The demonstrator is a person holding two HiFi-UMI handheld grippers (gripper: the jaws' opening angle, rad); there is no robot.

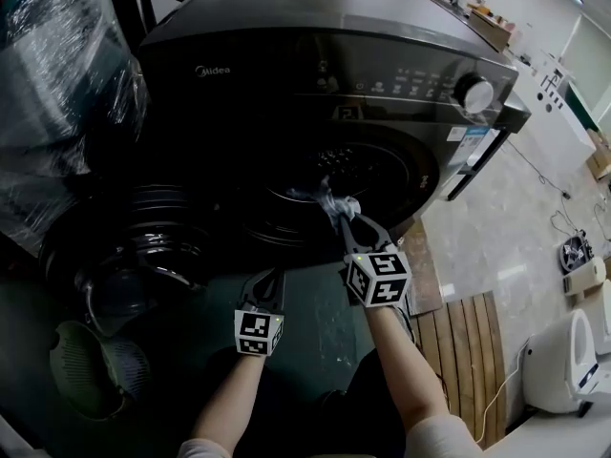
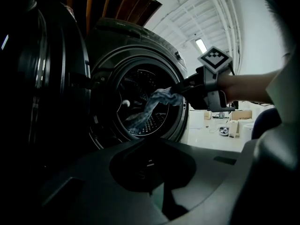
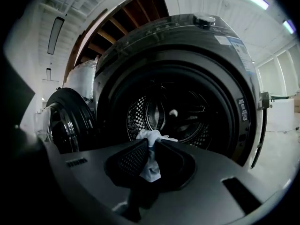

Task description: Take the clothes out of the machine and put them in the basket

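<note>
Garment (image 3: 150,168): pale blue-white cloth, bunched, pinched between the right gripper (image 3: 151,144) jaws, its tail trailing ahead into the drum mouth. Machine (image 1: 315,74): dark front-loader directly ahead of those jaws, door (image 1: 124,246) swung open to their left. Basket (image 1: 91,370): green, perforated, low and left of the left gripper (image 1: 266,280) jaws

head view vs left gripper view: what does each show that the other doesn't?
Head view only: the control panel with its knob, the greenish basket on the floor below the open door, and the left gripper seen from outside.
Left gripper view only: the cloth's tail trailing down into the drum, and a small white spot inside it.
Both: the right gripper shut on a pale blue cloth at the washing machine mouth.
</note>
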